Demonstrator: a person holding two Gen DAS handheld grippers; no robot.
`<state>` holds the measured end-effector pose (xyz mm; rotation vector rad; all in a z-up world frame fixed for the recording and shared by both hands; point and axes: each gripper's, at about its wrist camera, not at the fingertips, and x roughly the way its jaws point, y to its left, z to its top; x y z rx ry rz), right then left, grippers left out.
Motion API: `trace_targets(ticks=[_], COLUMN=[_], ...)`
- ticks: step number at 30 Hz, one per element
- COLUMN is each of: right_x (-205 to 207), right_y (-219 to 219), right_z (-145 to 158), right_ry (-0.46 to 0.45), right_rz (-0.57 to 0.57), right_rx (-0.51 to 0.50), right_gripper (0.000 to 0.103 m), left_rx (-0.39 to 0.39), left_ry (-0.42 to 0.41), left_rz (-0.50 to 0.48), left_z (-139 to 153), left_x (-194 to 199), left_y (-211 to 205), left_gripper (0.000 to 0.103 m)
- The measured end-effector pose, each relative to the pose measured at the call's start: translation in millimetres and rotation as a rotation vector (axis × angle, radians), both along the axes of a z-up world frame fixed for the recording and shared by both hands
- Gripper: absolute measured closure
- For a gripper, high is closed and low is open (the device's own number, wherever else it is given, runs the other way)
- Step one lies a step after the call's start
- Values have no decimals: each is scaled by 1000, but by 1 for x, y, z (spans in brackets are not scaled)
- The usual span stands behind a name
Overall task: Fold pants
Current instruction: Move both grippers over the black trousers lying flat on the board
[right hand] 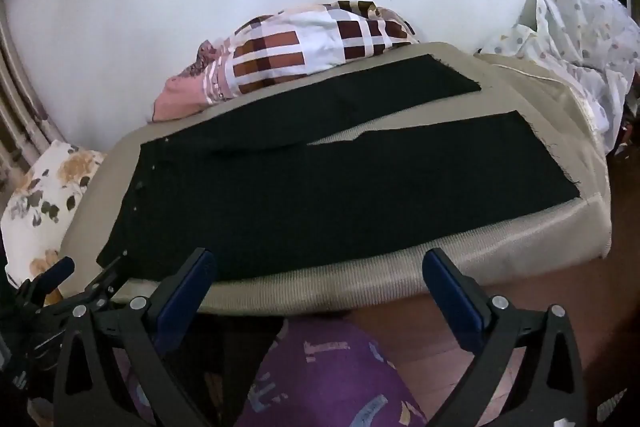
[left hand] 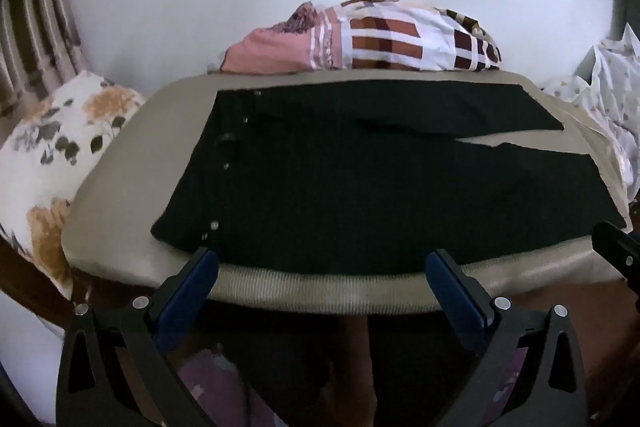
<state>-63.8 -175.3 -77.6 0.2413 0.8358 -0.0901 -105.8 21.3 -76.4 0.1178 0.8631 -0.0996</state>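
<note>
With the black pants (left hand: 320,179) spread flat on the beige cushion (left hand: 120,147), we hold the left tool (left hand: 322,259) and right tool (right hand: 320,259) spread wide and empty at the near edge, and should probably pinch both layers evenly.

A beige padded fabric-covered cushion (left hand: 116,163) is seen bearing black pants (left hand: 320,179), laid flat with legs spread apart; a pink-and-brown checked cloth bundle (left hand: 360,39) is lodged at its far edge.
</note>
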Motion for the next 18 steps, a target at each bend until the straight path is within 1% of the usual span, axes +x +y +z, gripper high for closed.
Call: trace_targets(ticks=[1,2,3,4,5,8,10,14,18], right_x=[-11,-12,-23,-30,-39,-51,-54,-51,-47], right_y=[3,5,21,36,42,44,44,47,52], right_z=[3,7,12,9,3,9,17,21,20], right_ry=[-10,-8,-24,-42,-61,-99,-124,-108,-86], right_rz=[-7,-14,-43,-61,-68,-52,-23,26,67], right_rx=[-16,-32,-38,-42,-40,-15,7,21,36], right_gripper=[0,0,0,0,0,0,0,0,0], left_rx=[-8,-15,-23,-34,-53,-101,-112,-144,-167], left_ry=[2,7,10,11,11,5,-8,-54,-55], left_rz=[5,13,25,33,39,51,58,32,13], left_z=[-2,-2,-2,-3,-5,-7,-7,-3,-4], left_x=[-3,-3,-4,-5,-7,-11,-14,-19,-17], left_y=[4,7,11,15,20,30,33,34,33], left_gripper=[0,0,0,0,0,0,0,0,0])
